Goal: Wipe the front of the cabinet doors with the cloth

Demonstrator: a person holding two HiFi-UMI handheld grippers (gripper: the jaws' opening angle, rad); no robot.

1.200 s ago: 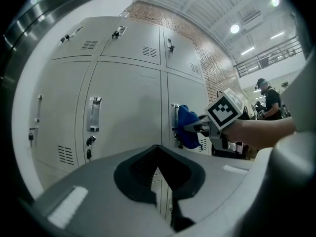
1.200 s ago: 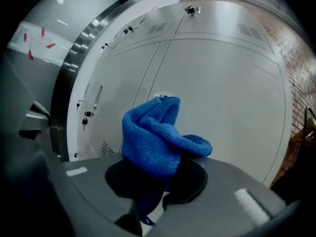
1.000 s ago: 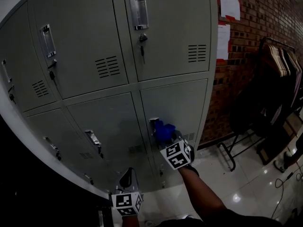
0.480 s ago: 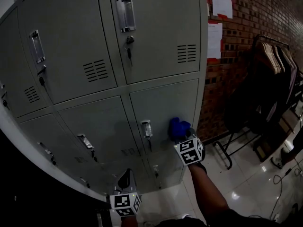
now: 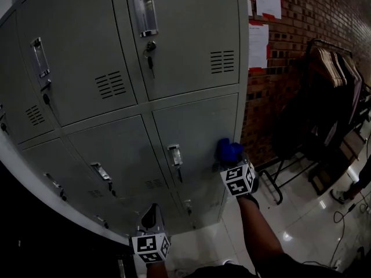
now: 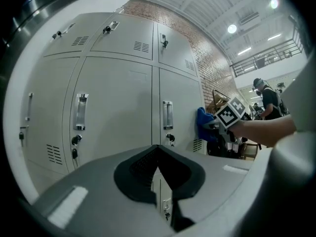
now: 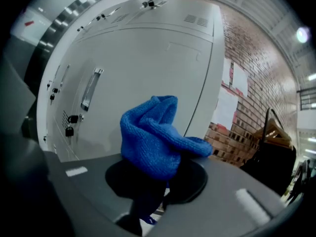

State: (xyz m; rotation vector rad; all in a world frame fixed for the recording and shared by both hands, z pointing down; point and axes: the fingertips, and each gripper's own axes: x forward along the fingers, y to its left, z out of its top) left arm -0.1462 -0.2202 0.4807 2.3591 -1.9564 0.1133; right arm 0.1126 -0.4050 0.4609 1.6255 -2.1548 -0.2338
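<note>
We see the right gripper (image 7: pixel 157 194) clamped on the bunched blue cloth (image 7: pixel 155 135), which bulges out above its jaws. The left gripper (image 6: pixel 159 179) has its jaws together, with nothing between them. The cloth sits at the right edge of the lower grey cabinet door (image 5: pixel 200 129) — touching or just off it, we cannot tell. A brick wall (image 5: pixel 295 45) and glossy tiled floor (image 5: pixel 301 227) lie to the right. The right forearm (image 5: pixel 261 233) reaches forward and up; the left gripper hangs low, well apart from the cloth.
</note>
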